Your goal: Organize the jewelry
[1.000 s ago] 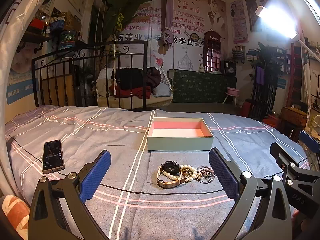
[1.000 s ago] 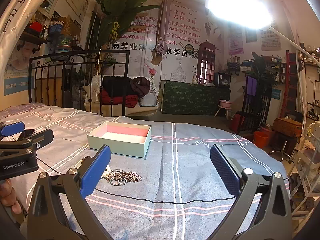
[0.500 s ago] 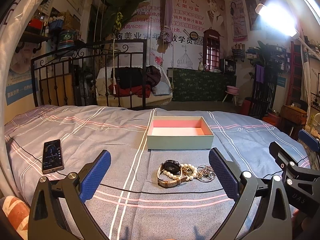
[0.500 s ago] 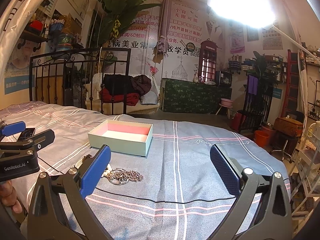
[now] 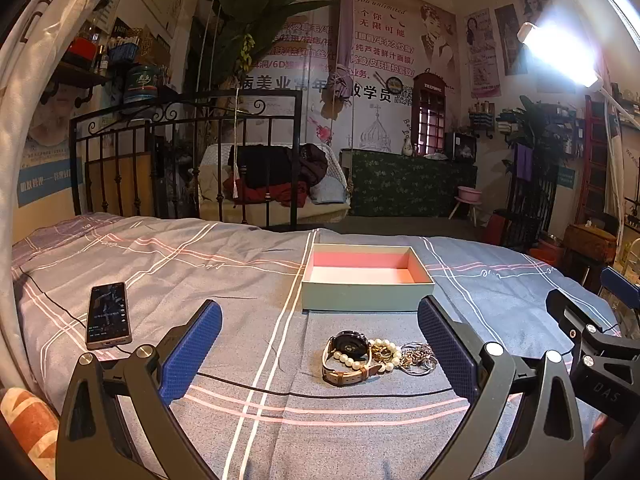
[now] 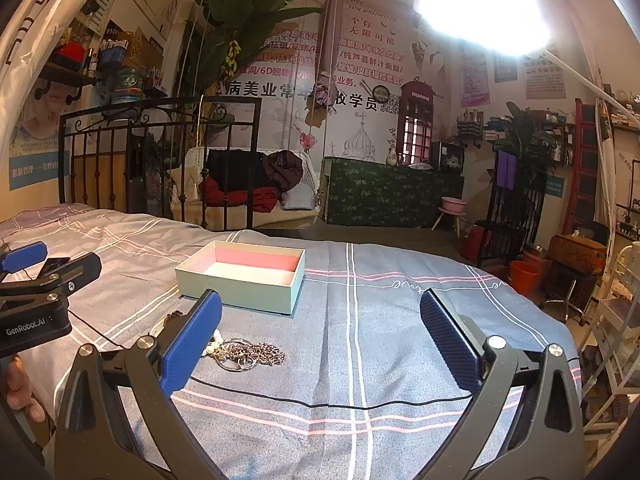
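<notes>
A pale green box [image 5: 367, 284] with a pink inside sits open and empty on the bed; it also shows in the right wrist view [image 6: 241, 276]. In front of it lies a small heap of jewelry: a watch [image 5: 348, 354] with a brown strap, a pearl bracelet [image 5: 384, 354] and a silver chain with rings [image 5: 418, 358]. The chain [image 6: 256, 354] lies beside my right gripper's left finger, which hides the watch and most of the pearls. My left gripper [image 5: 320, 344] is open and empty, just short of the heap. My right gripper [image 6: 320, 340] is open and empty, right of the heap.
A phone [image 5: 108, 316] lies on the bed at the left with a black cable [image 5: 280, 390] running across the striped sheet in front of the jewelry. A black iron bed frame [image 5: 184, 160] stands at the far edge. The bed drops off at the right.
Both views have tilted slightly, so the box and jewelry sit a little lower in frame. Both grippers stay open. Nothing on the bed has moved.
</notes>
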Available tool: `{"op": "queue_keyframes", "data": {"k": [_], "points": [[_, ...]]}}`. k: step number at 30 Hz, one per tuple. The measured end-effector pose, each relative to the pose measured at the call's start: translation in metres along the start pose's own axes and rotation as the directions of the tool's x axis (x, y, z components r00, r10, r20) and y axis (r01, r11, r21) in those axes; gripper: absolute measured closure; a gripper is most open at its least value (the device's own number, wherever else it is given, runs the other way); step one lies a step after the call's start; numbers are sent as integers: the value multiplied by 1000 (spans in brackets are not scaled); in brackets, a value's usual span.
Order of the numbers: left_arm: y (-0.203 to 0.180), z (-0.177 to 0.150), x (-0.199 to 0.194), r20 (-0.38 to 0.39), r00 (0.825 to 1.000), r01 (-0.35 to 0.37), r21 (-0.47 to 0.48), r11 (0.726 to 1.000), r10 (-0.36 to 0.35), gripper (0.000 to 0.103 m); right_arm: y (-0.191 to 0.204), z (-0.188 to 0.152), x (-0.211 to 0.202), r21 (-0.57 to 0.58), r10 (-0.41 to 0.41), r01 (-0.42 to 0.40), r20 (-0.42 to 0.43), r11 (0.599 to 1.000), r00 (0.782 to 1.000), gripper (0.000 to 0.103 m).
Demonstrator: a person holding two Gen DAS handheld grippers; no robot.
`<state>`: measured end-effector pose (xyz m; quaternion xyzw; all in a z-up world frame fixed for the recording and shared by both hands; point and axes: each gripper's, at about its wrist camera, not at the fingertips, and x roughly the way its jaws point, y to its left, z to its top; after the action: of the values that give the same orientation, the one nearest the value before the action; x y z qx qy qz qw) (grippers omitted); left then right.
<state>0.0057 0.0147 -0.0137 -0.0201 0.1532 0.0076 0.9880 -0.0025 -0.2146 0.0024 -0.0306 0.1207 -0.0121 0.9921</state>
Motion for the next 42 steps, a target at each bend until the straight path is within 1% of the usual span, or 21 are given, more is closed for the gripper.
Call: {"op": "queue_keyframes", "data": {"k": [3, 5, 8, 10, 12, 15, 20, 22, 26, 29, 33, 37, 39, 42], "points": [[3, -2, -1, 14, 1000, 10, -25, 1000, -10, 6, -1, 0, -2, -2, -2, 2, 6, 1000, 1000, 5], [8, -3, -2, 30, 999, 47, -68, 997, -45, 6, -2, 2, -2, -9, -9, 9, 7, 1000, 1000, 5], [12, -4, 2, -8, 997, 69, -96, 993, -70, 6, -7, 4, -2, -4, -19, 19, 4, 1000, 1000, 5], [13, -5, 2, -5, 996, 91, -88, 992, -91, 6, -10, 5, -3, 8, -24, 24, 3, 1000, 1000, 5], [13, -6, 0, 11, 997, 77, -70, 995, -77, 6, -13, 5, -4, 15, -29, 29, 6, 999, 1000, 5], [9, -8, -2, 9, 998, 66, -38, 997, -65, 6, -13, 7, -6, 14, -36, 35, 15, 999, 999, 5], [10, -10, -4, -11, 998, 64, -49, 997, -65, 6, -13, 11, -9, 13, -24, 24, 30, 1000, 999, 5], [12, -10, -6, -10, 996, 84, -53, 995, -85, 6, -14, 12, -10, 8, -17, 17, 33, 1000, 999, 5], [11, -10, -10, 1, 997, 83, -28, 996, -83, 6, -12, 15, -10, -7, 5, -5, 32, 1000, 999, 5], [11, -8, -13, 14, 995, 95, -43, 995, -95, 6, -13, 18, -12, -9, 15, -15, 45, 1000, 999, 5], [12, -6, -15, 13, 994, 107, -67, 992, -106, 6, -15, 22, -17, -11, 18, -17, 59, 1000, 998, 5], [14, -3, -17, 19, 995, 101, -67, 993, -100, 6, -18, 26, -19, 2, 21, -21, 63, 1000, 998, 5], [14, -2, -17, 24, 993, 118, -68, 991, -116, 6, -19, 29, -18, 6, 24, -24, 63, 1000, 998, 5], [14, 2, -16, 30, 993, 118, -72, 990, -116, 6, -21, 33, -15, 8, 23, -24, 68, 1000, 997, 5]]}}
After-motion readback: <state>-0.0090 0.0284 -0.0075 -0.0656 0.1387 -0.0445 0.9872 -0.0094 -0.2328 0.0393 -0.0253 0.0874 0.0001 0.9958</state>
